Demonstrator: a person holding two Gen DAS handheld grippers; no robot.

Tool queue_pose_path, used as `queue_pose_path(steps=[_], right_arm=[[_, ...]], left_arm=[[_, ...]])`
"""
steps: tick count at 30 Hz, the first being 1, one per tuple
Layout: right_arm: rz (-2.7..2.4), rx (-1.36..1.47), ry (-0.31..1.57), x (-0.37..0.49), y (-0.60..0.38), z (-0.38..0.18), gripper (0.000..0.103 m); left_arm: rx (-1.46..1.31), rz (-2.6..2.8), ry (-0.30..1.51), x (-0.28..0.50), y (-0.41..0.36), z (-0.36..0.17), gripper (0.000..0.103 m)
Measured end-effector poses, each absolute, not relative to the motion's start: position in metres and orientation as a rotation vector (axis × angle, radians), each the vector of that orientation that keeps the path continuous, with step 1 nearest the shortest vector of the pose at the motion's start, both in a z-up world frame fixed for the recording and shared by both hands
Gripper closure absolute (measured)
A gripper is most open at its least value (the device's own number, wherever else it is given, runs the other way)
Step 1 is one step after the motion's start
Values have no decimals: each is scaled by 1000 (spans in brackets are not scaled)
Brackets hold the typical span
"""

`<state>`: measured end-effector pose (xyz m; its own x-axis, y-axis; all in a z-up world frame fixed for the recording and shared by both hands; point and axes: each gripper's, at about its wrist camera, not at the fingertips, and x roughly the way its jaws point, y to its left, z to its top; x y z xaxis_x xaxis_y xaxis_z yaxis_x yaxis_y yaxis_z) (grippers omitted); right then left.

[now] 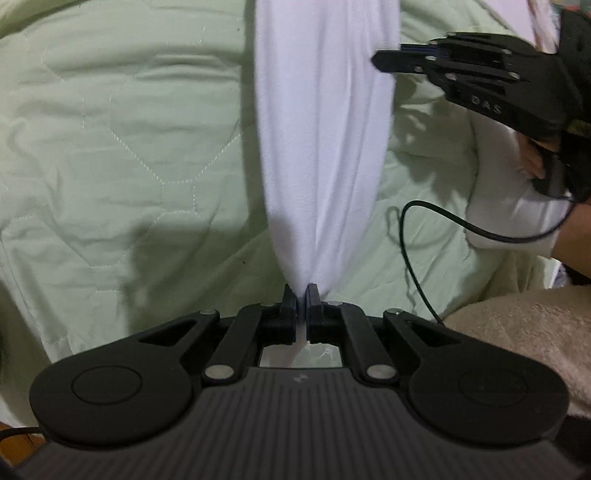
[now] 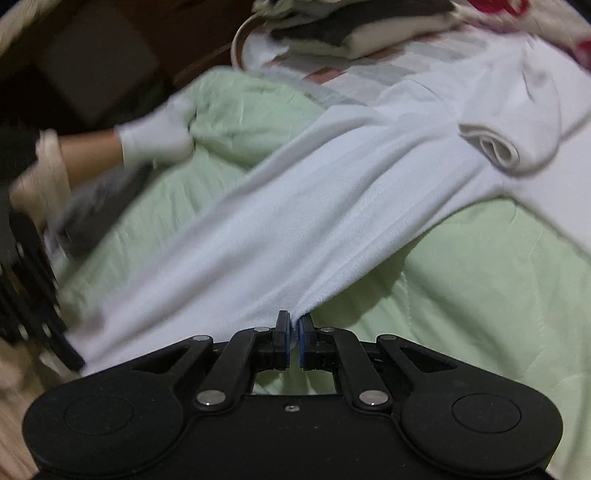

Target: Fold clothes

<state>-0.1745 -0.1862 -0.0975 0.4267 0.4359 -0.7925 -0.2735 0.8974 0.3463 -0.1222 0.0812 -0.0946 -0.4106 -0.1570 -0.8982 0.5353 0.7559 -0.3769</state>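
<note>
Two grippers, both mine, both pinching the same garment.

Item 1, nearest: my left gripper [image 1: 302,295], jaws pressed together on a gathered bit of the white garment [image 1: 325,129]. From that pinch the cloth fans out and runs away from me in a long stretched band over the quilt.

Item 2: my right gripper [image 2: 293,323], jaws likewise pressed together on a bunched edge of the same white garment [image 2: 314,206]. In the left wrist view this gripper [image 1: 391,61] shows side-on at the band's right edge, and its grip point cannot be made out there.

Item 3: pale green quilt [image 1: 129,166], hexagon stitching, rumpled; it serves as the work surface under the garment.

Item 4: black cable [image 1: 406,236], looping over the quilt near my right hand.

Item 5: beige fleecy blanket [image 1: 517,332], at the near right edge.

Item 6, far: the garment's collar [image 2: 491,144], lying open on the bed's far part, so the body of the piece lies flat beyond the stretched portion.

Item 7, farthest: stack of folded clothes [image 2: 351,33], grey and cream, resting on a round-rimmed thing I cannot identify. No other container is discernible.

Progress, as I judge it: some pieces are done and stacked; this one is at the spreading or first-fold step, no crease set yet. Folds and stacking remain.
</note>
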Motion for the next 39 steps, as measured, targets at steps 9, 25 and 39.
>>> queue_pose_path(steps=[9, 25, 39], right_arm=[[488, 68, 1073, -180, -186, -98, 96], [516, 100, 942, -194, -229, -60, 77], [113, 175, 789, -144, -332, -82, 65]], left_arm=[[241, -613, 1802, -93, 82, -69, 93], [303, -648, 1004, 132, -96, -49, 63], [73, -647, 1037, 207, -147, -113, 95]])
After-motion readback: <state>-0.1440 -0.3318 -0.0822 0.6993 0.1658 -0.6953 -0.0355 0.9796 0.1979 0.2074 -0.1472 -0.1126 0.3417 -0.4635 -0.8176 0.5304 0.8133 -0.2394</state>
